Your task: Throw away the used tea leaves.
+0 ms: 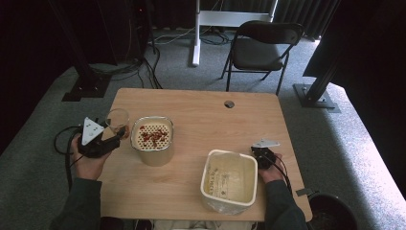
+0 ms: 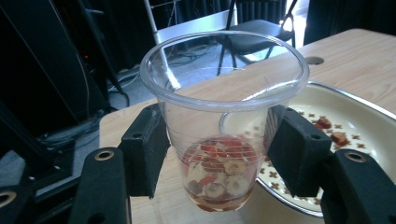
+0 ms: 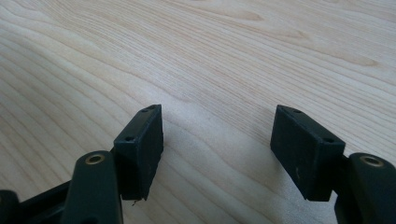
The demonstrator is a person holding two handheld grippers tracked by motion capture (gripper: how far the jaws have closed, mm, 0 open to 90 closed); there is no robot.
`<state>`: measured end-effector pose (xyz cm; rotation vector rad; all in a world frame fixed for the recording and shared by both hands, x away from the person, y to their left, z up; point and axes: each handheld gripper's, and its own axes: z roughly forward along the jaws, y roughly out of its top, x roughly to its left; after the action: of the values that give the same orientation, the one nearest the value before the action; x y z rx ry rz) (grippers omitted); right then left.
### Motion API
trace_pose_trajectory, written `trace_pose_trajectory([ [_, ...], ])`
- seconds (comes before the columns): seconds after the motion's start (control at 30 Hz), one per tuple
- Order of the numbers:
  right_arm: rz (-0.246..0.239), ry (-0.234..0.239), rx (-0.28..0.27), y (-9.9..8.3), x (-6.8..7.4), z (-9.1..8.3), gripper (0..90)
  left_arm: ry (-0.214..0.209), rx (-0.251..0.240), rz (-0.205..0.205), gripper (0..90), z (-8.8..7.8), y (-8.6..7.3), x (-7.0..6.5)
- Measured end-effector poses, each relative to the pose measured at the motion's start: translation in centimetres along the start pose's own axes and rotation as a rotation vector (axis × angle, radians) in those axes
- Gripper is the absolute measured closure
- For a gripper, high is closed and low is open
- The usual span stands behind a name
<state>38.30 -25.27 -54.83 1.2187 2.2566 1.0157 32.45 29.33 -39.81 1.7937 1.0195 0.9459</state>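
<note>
A light wooden bench [image 1: 201,120] with a round cable hole [image 1: 229,104] is set on grey carpet [image 1: 364,158]. A black folding chair [image 1: 262,50] and a white frame [image 1: 225,19] are placed behind it, before dark curtains. Daylight is cast across the carpet at the right.

Faint dark print shows through the wall of the white tub [image 1: 229,178] near the counter's front edge, too blurred to read.

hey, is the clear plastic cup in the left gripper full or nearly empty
Nearly empty. The clear cup, held upright in the left gripper, has just a shallow layer of red and pale pieces at its bottom.
</note>
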Motion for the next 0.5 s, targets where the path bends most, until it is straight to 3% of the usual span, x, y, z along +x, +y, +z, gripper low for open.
trace_pose_trajectory([
  [0.27, 0.001, -0.001, 0.0, 0.0, 0.0, 0.0, 33.8, 0.028, 0.019, 0.051, 41.1, 0.8, 0.2, 0.0],
  [0.5, 0.001, -0.002, 0.0, 0.0, 0.0, 0.0, 33.8, 0.019, 0.03, 0.084, 41.1, 1.4, 0.3, 0.0],
])
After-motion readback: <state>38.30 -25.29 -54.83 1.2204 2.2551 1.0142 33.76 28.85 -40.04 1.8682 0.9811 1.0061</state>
